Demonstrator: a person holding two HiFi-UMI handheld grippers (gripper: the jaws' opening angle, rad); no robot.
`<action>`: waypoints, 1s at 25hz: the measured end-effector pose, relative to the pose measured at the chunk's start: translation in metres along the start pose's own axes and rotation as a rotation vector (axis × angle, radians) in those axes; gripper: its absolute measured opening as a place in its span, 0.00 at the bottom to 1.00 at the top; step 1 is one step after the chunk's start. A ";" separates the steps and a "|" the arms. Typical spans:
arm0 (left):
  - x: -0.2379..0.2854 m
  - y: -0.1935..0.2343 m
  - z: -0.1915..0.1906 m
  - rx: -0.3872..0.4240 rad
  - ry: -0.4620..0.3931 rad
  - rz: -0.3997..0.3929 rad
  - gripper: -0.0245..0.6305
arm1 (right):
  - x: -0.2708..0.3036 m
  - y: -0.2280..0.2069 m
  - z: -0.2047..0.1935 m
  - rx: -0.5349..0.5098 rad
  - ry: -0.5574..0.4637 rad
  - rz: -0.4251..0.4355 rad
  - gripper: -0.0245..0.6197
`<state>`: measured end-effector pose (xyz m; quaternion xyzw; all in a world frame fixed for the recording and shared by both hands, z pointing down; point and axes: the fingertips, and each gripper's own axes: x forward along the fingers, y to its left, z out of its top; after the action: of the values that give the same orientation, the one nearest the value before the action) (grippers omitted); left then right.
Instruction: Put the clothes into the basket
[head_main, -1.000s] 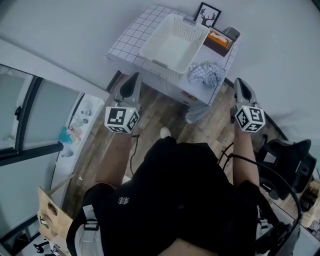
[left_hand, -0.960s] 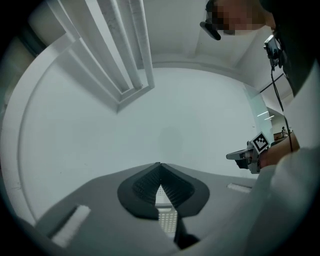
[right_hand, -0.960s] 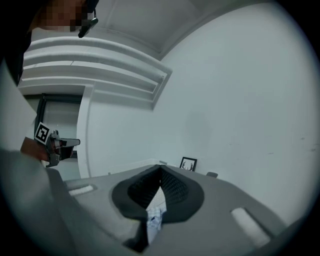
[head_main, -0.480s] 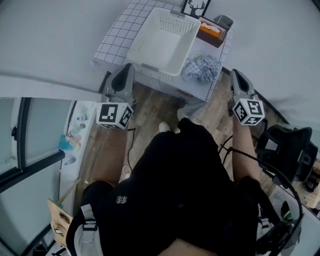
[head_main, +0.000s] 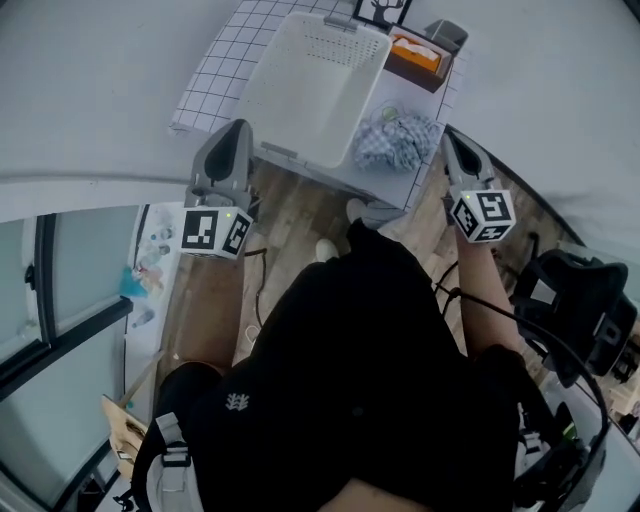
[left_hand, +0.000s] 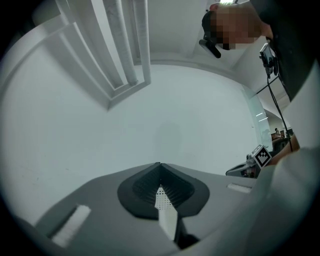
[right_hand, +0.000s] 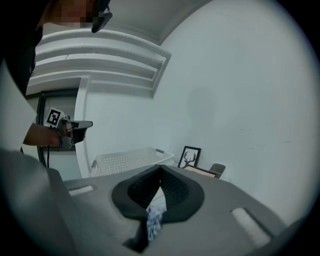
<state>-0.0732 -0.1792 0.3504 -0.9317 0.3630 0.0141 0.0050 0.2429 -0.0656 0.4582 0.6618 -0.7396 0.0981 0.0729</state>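
A white perforated basket (head_main: 312, 85) stands empty on a white gridded table (head_main: 212, 75). To its right lies a bundle of blue-and-white checked clothes (head_main: 398, 138). My left gripper (head_main: 240, 128) is shut and hovers at the basket's near left corner. My right gripper (head_main: 447, 138) is shut and empty, just right of the clothes. In the right gripper view, the basket (right_hand: 129, 160) shows ahead of the closed tips (right_hand: 160, 167), and the checked cloth (right_hand: 154, 221) shows through the slot behind them. In the left gripper view the tips (left_hand: 160, 165) meet before a bare wall.
An orange box (head_main: 414, 56), a grey container (head_main: 446, 34) and a framed deer picture (head_main: 381, 9) stand at the table's back right. A black chair (head_main: 580, 300) is at my right, a glass-fronted cabinet (head_main: 60, 290) at my left. The floor is wood.
Both grippers have moved forward toward the table. The left now sits at the basket's corner, and the right has dropped beside the clothes. Both jaws stayed shut.
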 end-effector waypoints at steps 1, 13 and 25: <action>0.005 0.001 -0.002 -0.002 0.006 0.003 0.04 | 0.004 -0.002 -0.004 -0.011 -0.001 0.004 0.04; 0.035 0.005 -0.043 0.062 0.073 0.027 0.04 | 0.046 -0.010 -0.089 0.036 0.102 0.104 0.09; 0.049 0.019 -0.067 0.030 0.128 0.067 0.04 | 0.082 -0.025 -0.151 0.050 0.246 0.095 0.57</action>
<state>-0.0483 -0.2275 0.4163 -0.9179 0.3936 -0.0507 -0.0046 0.2548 -0.1105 0.6251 0.6106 -0.7530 0.2003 0.1415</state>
